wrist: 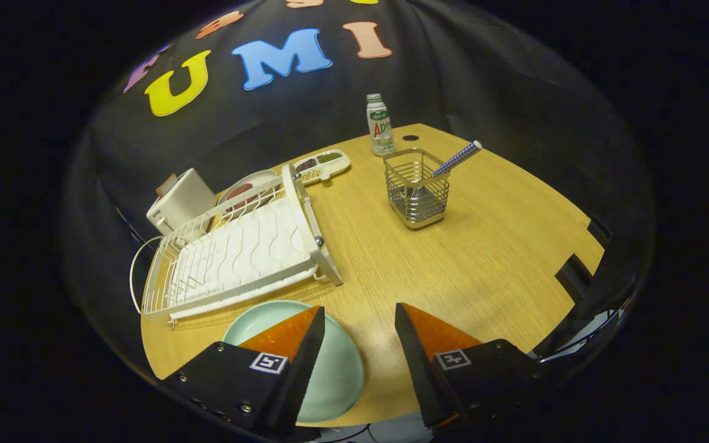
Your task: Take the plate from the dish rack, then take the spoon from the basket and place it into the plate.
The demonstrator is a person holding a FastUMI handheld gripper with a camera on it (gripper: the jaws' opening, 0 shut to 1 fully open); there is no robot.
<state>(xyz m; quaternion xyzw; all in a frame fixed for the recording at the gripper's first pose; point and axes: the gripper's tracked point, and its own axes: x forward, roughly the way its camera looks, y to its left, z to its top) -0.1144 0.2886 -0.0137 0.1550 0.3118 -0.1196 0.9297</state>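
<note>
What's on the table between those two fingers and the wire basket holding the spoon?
Nothing: the gripper view shows bare wooden table from the open gripper to the basket with the spoon.

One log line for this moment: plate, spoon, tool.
plate: on table by dish rack, under one finger | spoon: in basket, beyond fingers | tool: open, empty

Stood in a booth walled with dark, creased black cloth (484, 80). Held a pale wood-grain table (484, 258), softly lit from above.
</note>
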